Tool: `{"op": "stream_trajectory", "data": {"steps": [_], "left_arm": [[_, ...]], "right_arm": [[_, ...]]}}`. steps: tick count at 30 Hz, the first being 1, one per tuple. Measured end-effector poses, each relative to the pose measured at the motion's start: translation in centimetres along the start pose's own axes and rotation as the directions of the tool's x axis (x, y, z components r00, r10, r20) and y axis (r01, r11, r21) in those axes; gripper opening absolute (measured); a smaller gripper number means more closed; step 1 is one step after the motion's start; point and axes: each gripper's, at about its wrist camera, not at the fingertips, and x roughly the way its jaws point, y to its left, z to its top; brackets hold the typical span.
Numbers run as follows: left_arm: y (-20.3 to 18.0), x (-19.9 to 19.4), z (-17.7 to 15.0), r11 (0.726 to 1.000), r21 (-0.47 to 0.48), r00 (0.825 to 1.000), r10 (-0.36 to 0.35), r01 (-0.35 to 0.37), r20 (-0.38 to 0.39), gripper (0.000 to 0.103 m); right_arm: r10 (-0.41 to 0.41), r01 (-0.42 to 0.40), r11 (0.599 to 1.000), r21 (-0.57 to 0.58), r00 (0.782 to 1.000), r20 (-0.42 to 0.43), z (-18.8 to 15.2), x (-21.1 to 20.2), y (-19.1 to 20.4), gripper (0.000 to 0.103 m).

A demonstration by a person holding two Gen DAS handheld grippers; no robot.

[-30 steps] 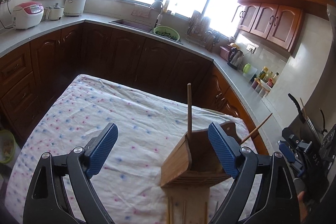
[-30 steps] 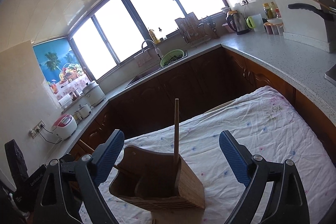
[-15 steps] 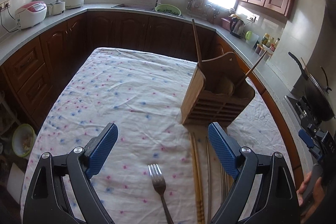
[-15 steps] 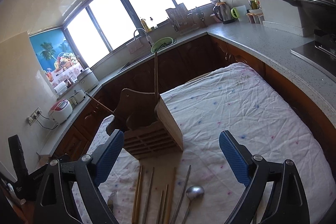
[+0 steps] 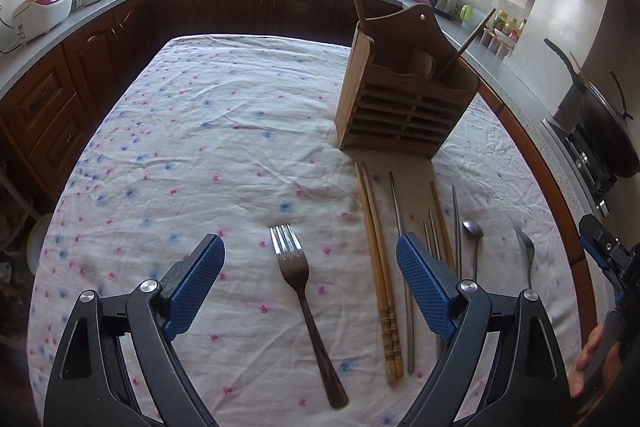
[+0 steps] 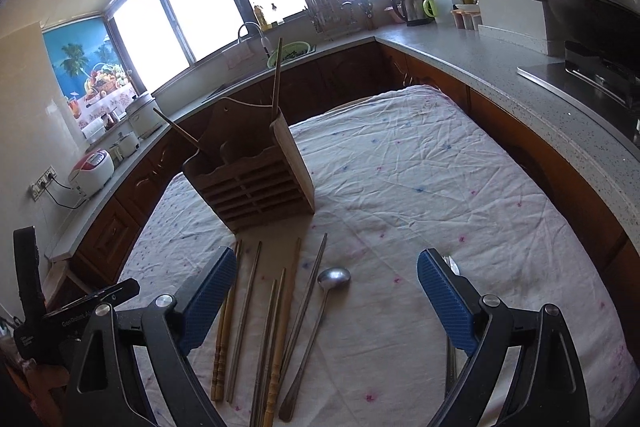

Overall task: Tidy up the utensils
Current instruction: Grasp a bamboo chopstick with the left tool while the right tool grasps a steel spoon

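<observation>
Here the counter [image 5: 208, 131], under a flower-print cloth, carries a wooden utensil holder [image 5: 404, 99] upright at its far right. Before it lie chopsticks [image 5: 378, 267], a spoon [image 6: 320, 311] and a fork [image 5: 298, 291]. Both the left gripper [image 5: 310, 275] and right gripper [image 6: 326, 295] hover with fingers wide, holding nothing. No readable writing on the utensils.

Both wrist views look steeply down from close above the tabletop [image 5: 200, 131]; each shares the holder [image 5: 404, 95] [image 6: 256, 183] and chopsticks [image 5: 378, 267] [image 6: 224, 327].
</observation>
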Motion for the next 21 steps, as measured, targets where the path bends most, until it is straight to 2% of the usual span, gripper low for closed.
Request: {"op": "stream_trajectory", "data": {"steps": [10, 12, 18, 21], "left_arm": [[0.0, 2.3, -0.2, 1.000, -0.005, 0.998, -0.010, 0.010, -0.063, 0.090], [-0.3, 2.8, 0.0, 1.000, 0.001, 0.998, -0.011, 0.011, -0.069, 0.088], [-1.4, 4.7, 1.3, 0.999, 0.027, 0.996, -0.019, 0.021, -0.092, 0.075], [-2.0, 5.9, 1.9, 0.999, 0.031, 0.994, -0.022, 0.025, -0.105, 0.067]], "right_arm": [[0.005, -0.009, 0.999, -0.036, 0.996, -0.090, -2.0, 2.2, 1.1, 0.090], [0.004, -0.008, 0.999, -0.038, 0.994, -0.105, -2.1, 2.7, 1.2, 0.085], [0.004, -0.009, 1.000, -0.027, 0.986, -0.166, -2.1, 4.8, 0.8, 0.062], [-0.009, 0.005, 1.000, -0.024, 0.980, -0.199, -2.2, 5.9, 0.4, 0.055]]}}
